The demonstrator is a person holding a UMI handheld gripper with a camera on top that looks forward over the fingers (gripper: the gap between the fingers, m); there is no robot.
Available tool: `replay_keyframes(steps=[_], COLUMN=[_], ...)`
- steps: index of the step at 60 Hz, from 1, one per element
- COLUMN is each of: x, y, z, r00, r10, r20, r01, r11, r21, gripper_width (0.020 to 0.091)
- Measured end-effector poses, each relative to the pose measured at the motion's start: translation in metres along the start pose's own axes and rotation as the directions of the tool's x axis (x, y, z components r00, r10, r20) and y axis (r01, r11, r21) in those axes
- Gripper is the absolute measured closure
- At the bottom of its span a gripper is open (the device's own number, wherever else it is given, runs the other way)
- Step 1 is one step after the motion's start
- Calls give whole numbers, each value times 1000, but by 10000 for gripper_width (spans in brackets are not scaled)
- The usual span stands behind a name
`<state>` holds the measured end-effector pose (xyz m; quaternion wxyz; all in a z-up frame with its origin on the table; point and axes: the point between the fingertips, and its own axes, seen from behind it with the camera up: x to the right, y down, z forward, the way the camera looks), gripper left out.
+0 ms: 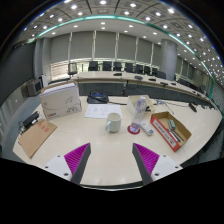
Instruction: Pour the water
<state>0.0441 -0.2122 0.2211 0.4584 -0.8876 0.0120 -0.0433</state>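
Room: meeting room with ceiling spotlights, a curved band of light, and office chairs [110,67] lined along the far side of a long desk.
Surface: pale table [100,135] that I hover above, looking across it.
Far left: brown cardboard piece [36,137] lying flat, with a white box [60,100] standing behind it.
Left of centre: dark bag [98,97] resting further back on the table.
Centre: white mug [114,121], upright, ahead of my fingers and a little left of the gap between them.
Just right of the mug: clear pitcher [137,109], upright, its long axis vertical, standing close beside the mug without clearly touching it; whether it holds water I cannot tell.
Right: open orange-edged tray [171,131] with small items inside, lying at an angle.
My claw: gripper [113,157] released, fingers spread wide, purple pads [77,155] holding nothing.
Key relation: pitcher lies straight ahead and beyond my fingertips, well apart from them, roughly on the line of the gap.
Judged step: approach not yet made; I would need to travel forward and grasp the pitcher's body or handle before tipping it toward the mug on its left.
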Motion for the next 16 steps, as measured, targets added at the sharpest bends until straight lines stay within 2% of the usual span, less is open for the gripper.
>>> replay_keyframes(steps=[10,16], x=[-6,-2], y=[8,19], z=[-27,-36], r00=[1000,1000], r10=[-9,-14], r20=[-9,-20], r01=[9,14], r11=[1000,1000], r21=[20,-3], gripper_width=[248,246])
